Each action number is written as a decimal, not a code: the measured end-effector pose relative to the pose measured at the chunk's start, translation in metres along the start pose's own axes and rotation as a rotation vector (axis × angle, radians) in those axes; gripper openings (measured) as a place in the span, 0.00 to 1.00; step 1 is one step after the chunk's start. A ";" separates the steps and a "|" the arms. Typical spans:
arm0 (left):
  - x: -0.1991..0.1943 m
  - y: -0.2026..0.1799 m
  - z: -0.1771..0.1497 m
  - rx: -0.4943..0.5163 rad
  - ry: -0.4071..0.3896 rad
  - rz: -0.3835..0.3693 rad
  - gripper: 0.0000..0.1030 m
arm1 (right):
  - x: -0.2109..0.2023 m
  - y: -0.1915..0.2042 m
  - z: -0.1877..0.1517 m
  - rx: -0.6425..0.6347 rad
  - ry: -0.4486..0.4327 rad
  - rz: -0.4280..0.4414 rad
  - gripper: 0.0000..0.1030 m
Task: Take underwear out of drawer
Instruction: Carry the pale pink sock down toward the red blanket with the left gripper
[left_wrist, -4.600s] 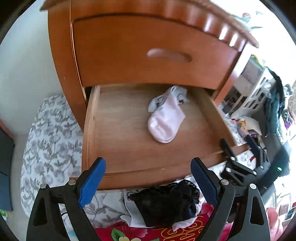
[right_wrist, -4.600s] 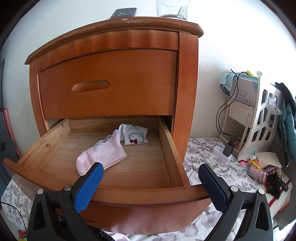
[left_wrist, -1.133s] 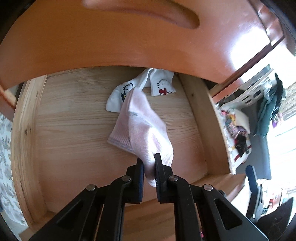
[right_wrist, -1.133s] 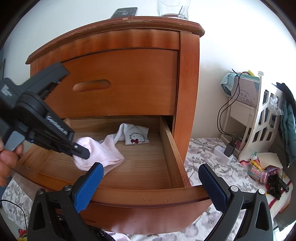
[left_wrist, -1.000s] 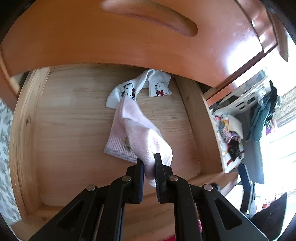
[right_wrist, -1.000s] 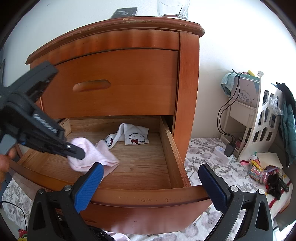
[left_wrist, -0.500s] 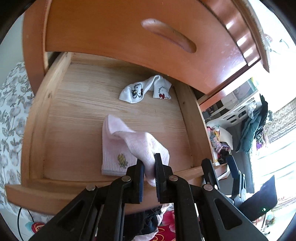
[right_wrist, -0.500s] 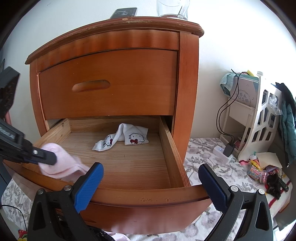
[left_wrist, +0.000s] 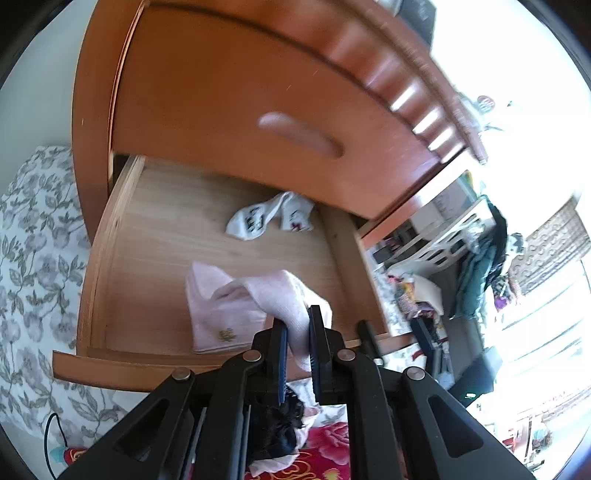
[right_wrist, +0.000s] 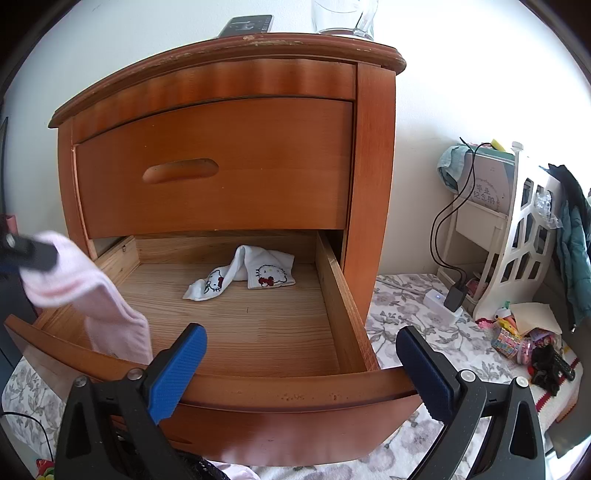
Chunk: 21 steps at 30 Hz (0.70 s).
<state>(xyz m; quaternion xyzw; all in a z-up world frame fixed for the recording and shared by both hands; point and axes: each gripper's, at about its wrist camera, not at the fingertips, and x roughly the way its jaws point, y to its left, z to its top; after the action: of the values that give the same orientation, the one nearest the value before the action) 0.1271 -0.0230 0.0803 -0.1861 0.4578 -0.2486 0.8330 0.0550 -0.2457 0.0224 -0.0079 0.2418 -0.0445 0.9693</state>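
Left wrist view: the left gripper (left_wrist: 297, 338) is clamped on a pink sock (left_wrist: 236, 314) held above the near end of the open drawer (left_wrist: 99, 258), with a white cartoon-print sock (left_wrist: 266, 219) lying at the far end. Right wrist view: the right gripper (right_wrist: 301, 373) hangs open before the drawer's front, the pink sock dangling over its left near corner beneath the nightstand (right_wrist: 221, 166).
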 end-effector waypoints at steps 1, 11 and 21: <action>-0.006 -0.003 0.001 0.004 -0.014 -0.013 0.10 | 0.000 0.000 0.000 0.000 0.000 0.000 1.00; -0.072 -0.032 0.008 0.097 -0.170 -0.085 0.10 | -0.002 0.000 0.000 0.002 -0.001 -0.006 1.00; -0.126 -0.060 0.014 0.184 -0.295 -0.145 0.09 | -0.002 0.000 0.000 0.002 -0.001 -0.005 1.00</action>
<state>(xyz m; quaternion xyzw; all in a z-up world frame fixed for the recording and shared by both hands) 0.0670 0.0038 0.2044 -0.1759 0.2913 -0.3191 0.8845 0.0534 -0.2457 0.0233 -0.0077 0.2414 -0.0471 0.9692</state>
